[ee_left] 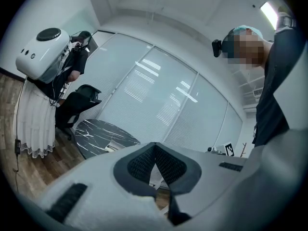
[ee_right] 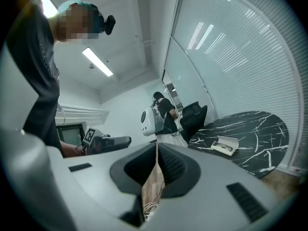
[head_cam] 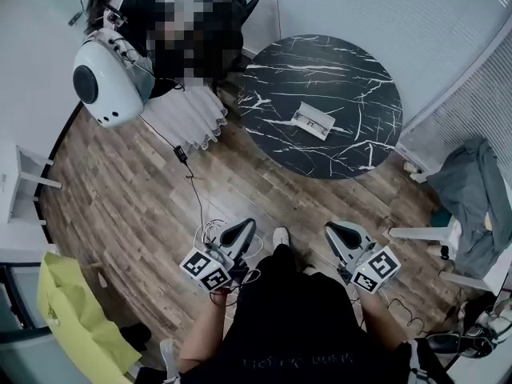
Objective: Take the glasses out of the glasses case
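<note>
An open white glasses case lies on the round black marble table, with something dark, likely the glasses, inside. It also shows small in the left gripper view as the case and in the right gripper view as the case. Both grippers are held low by the person's body, well short of the table. My left gripper has its jaws closed with nothing between them. My right gripper is likewise shut and empty.
Another person wearing a white backpack unit stands at the far left beside a black chair. A white chair with grey cloth is at the right. A cable runs over the wood floor; a yellow-green bag is near left.
</note>
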Tool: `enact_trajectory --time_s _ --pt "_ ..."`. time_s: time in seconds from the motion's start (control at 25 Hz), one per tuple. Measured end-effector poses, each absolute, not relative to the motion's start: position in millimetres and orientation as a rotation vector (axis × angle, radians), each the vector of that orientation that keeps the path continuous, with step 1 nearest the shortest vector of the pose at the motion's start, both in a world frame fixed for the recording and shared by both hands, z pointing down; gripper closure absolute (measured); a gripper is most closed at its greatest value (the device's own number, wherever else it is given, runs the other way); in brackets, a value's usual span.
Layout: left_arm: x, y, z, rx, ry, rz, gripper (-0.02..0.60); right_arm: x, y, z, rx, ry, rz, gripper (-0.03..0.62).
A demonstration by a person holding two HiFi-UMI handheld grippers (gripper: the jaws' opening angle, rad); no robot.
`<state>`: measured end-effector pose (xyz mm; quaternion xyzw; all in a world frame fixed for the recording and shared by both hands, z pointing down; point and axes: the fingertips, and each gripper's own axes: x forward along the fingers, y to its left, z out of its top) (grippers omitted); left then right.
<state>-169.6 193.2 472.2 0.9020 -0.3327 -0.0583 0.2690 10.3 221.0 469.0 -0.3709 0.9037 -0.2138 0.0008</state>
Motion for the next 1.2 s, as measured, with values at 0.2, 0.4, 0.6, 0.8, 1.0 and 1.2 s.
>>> enact_trajectory --time_s 0.2,0.4,0.6,0.8,1.0,1.2 --pt "-184 154 478 2.432 -0.859 -0.161 0.563 -6 192 472 -1.202 2.836 -0.687 0.560" --pt "-185 127 475 2.467 -0.792 -0.153 0.563 -14 174 469 -1.240 2.833 -0.655 0.560" --pt "-176 122 477 2.472 -0.745 -0.138 0.563 -11 168 470 -1.271 2.816 -0.653 0.560" --pt "-173 120 481 2.464 -0.735 -0.123 0.563 -10 154 470 -1.261 2.796 -0.642 0.560" --pt "-172 105 480 2.468 -0.780 -0.123 0.563 -13 130 474 -1.193 2.811 -0.642 0.560" --pt "-164 80 473 2.471 -0.818 -0.110 0.563 -6 102 475 -1.149 2.810 -0.663 0.560"
